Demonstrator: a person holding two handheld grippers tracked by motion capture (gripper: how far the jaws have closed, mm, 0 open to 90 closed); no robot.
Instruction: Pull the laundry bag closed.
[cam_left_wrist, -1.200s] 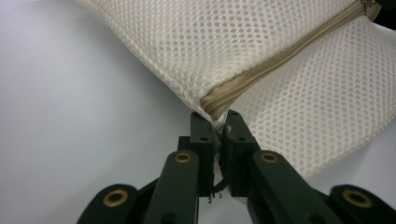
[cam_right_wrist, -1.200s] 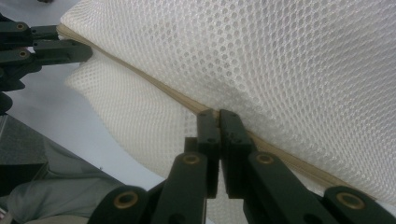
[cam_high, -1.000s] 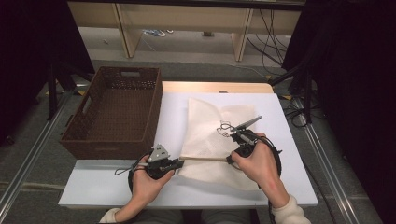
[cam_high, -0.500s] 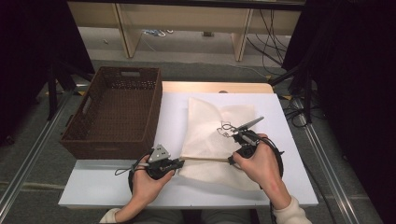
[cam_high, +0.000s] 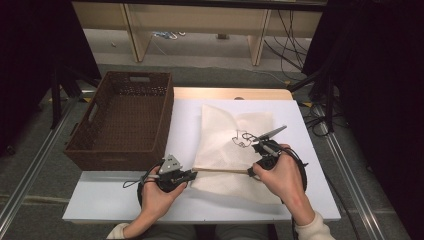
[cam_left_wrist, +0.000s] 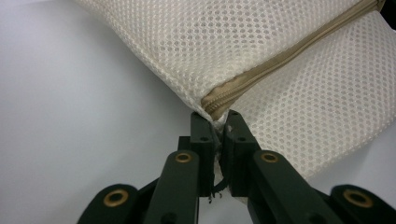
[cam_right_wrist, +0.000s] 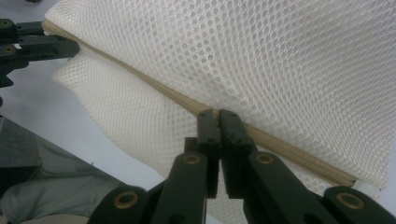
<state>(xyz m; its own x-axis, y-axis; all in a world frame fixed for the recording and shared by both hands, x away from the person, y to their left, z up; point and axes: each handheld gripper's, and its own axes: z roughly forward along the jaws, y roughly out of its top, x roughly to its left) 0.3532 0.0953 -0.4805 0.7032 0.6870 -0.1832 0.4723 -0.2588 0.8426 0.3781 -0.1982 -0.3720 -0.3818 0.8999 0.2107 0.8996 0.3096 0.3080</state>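
Observation:
A cream mesh bag (cam_high: 225, 135) lies flat on the white table (cam_high: 120, 205), its tan zipper (cam_high: 220, 170) running along the near fold. My left gripper (cam_high: 193, 172) is shut on the bag's corner at the zipper's left end (cam_left_wrist: 212, 100), where a bit of mesh is pinched between the jaws. At the other end of the same zipper stretch, my right gripper (cam_high: 249, 171) is shut on the zipper line (cam_right_wrist: 154, 86). In the left gripper view the gripper (cam_left_wrist: 218, 119) meets the bag (cam_left_wrist: 261, 42). In the right gripper view the gripper (cam_right_wrist: 218, 114) bites the seam of the bag (cam_right_wrist: 280, 56), with the left gripper (cam_right_wrist: 60, 46) farther off.
A dark brown wicker basket (cam_high: 117, 159) stands on the table's left side, close to the left hand. A thin black looped cord (cam_high: 242, 139) lies on the bag just beyond the right gripper. Bare table shows on both sides of the bag.

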